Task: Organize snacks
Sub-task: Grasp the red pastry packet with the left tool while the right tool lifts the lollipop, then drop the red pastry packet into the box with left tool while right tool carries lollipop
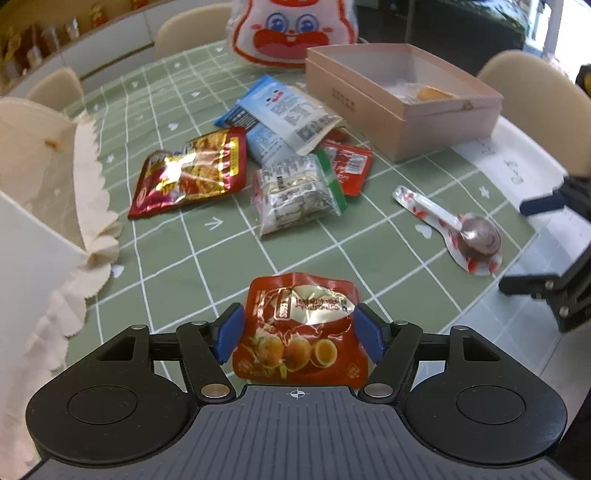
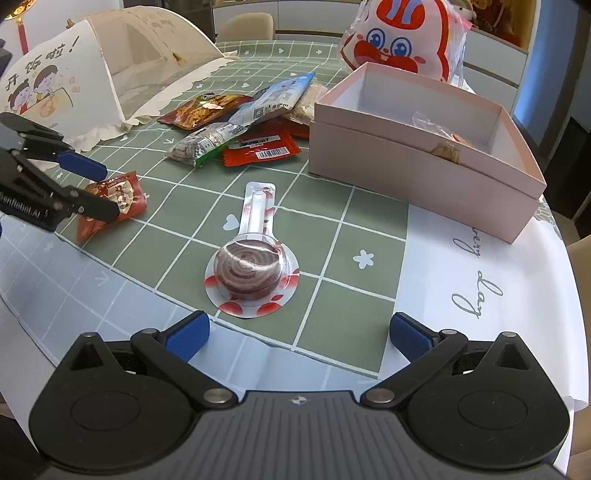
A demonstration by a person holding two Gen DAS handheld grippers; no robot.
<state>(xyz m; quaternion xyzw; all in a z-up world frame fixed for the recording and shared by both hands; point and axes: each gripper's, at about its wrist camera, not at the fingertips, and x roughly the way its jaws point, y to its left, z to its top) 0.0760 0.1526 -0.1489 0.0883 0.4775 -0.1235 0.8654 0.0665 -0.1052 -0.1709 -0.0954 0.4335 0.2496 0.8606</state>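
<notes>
A red egg-snack packet (image 1: 301, 332) lies flat on the green checked cloth between the blue pads of my left gripper (image 1: 298, 332), whose jaws stand wide and do not squeeze it. From the right wrist view the same packet (image 2: 122, 197) rests on the table between the left gripper's fingers (image 2: 94, 188). My right gripper (image 2: 299, 332) is open and empty, hovering just short of a spoon-shaped packaged swirl candy (image 2: 251, 269). A pile of snack packets (image 1: 288, 155) lies further back. The open pink box (image 1: 406, 110) holds a small wrapped item.
A beige mesh food cover (image 2: 147, 55) with a cartoon sign stands at the left. A large rabbit-print bag (image 1: 291, 29) leans behind the pink box (image 2: 406, 155). Chairs ring the table. The table edge runs close on the right.
</notes>
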